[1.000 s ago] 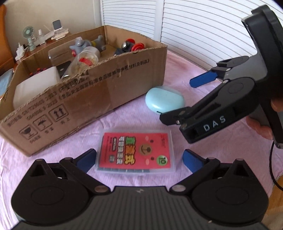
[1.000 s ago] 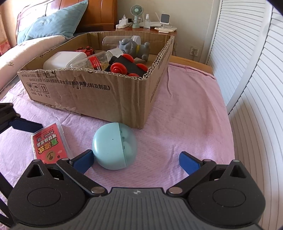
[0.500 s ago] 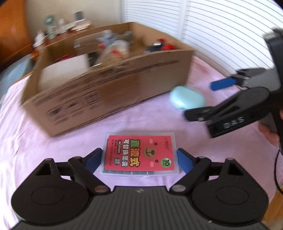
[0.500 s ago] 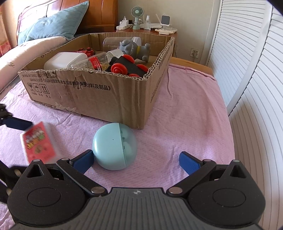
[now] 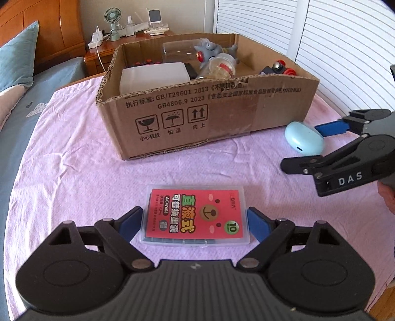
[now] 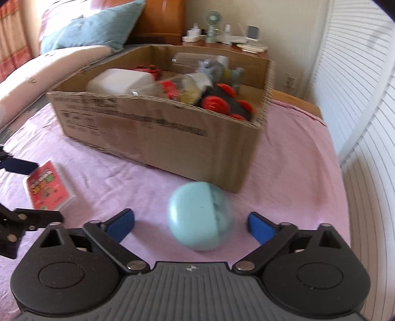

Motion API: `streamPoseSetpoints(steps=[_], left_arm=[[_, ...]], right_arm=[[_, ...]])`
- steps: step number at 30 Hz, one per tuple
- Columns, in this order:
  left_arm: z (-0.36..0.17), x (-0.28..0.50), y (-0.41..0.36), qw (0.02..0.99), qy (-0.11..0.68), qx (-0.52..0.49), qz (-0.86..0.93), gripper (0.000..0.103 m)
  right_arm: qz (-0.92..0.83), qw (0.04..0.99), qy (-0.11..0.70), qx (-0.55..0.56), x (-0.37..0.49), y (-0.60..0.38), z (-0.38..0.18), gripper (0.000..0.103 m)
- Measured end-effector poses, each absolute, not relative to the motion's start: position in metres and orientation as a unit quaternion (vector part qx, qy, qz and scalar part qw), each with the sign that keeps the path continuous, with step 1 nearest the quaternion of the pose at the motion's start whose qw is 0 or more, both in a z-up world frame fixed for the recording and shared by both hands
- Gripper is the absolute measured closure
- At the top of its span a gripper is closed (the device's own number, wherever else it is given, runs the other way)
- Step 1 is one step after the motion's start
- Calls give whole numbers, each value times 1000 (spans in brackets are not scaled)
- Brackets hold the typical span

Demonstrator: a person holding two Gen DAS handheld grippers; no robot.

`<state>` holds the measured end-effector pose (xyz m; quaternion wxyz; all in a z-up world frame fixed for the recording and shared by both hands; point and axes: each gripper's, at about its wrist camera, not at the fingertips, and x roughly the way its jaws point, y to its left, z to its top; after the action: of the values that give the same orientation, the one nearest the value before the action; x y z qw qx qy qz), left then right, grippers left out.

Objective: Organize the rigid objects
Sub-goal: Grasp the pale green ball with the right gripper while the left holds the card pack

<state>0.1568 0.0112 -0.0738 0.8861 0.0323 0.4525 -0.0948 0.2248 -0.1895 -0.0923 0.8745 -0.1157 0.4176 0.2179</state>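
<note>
Remaining outside the cardboard box (image 5: 202, 116): two items, both lying on the pink cloth (image 5: 74, 158) that covers the bed.

Item 1: flat clear case with red label (image 5: 196, 216), lying flat in front of the box. Left tongs (image 5: 195, 222) are spread open, one blue pad on each side of the case, very near its short edges; contact cannot be confirmed. No grip yet.

Item 2: pale blue egg-shaped case (image 6: 200, 218), resting just beside the near right corner of the box. Right tongs (image 6: 191, 222) are likewise open, the case lying between the pads with a gap on either side. That view is blurred.

Already stowed, by the look of it: white tub (image 5: 154, 77), clear jar (image 5: 219, 68), grey toy figure (image 5: 212, 50), black toy car with red wheels (image 6: 227, 105), and smaller red pieces at the back. The task appears mostly done; two placements seem left.

Surroundings: blue pillow (image 6: 91, 32), wooden headboard, nightstand with small fan (image 5: 112, 18) and chargers, white slatted doors (image 5: 345, 49) at the right.

Obstructions: the box's near wall stands between both items and the interior, so each likely needs lifting over the rim. The box is fairly full on the left and middle; free floor shows toward the right rear. The two tongs work close together and could crowd each other.
</note>
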Motion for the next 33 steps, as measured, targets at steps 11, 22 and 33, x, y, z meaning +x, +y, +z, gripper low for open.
streamPoseSetpoints(steps=[11,22,33], left_arm=[[-74,159,14,888,451,23,-88,14],[-72,162,16,884,456,24,-100,14],[-64,163,16,873,465,47,-142,15]], right_arm=[[209,872,425,-122,222,-184,-83,36],[216,872,420,-132,227,-187,-83,40],[232,862,429,-137,222,-187,-79,45]])
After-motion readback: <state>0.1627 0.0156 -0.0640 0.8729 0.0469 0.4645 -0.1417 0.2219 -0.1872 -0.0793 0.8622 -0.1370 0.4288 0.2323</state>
